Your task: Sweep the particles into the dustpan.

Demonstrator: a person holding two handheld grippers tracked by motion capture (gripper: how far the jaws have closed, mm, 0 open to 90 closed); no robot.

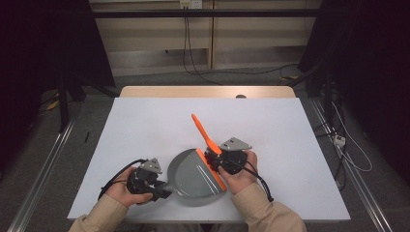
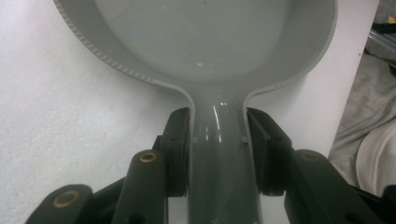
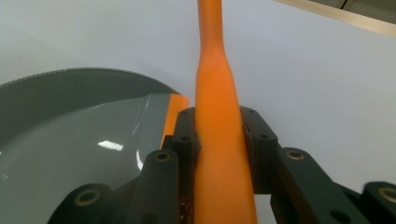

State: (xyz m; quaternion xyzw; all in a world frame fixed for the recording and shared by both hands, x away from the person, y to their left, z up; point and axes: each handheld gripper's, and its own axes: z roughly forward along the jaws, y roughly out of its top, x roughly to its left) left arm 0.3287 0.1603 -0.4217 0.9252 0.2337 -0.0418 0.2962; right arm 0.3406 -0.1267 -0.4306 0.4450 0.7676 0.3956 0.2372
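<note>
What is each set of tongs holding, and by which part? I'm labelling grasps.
Left tongs: shut on the grey dustpan, at its handle's neck. Right tongs: shut on the orange brush, at its handle.

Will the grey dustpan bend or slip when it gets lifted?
Probably stiff: the dustpan looks like moulded plastic. The left tongs clamp its glossy handle, so it might slip slightly. It looks thin and hollow, so likely light.

The grey dustpan (image 2: 205,42) looks like smooth, shiny plastic — light gleams on it, and its rim has tiny ridges. The orange brush handle (image 3: 217,140) is plastic too, but dull and a bit grainy. The table top (image 1: 145,130) is white, flat and matt — its far edge looks like wood.
</note>
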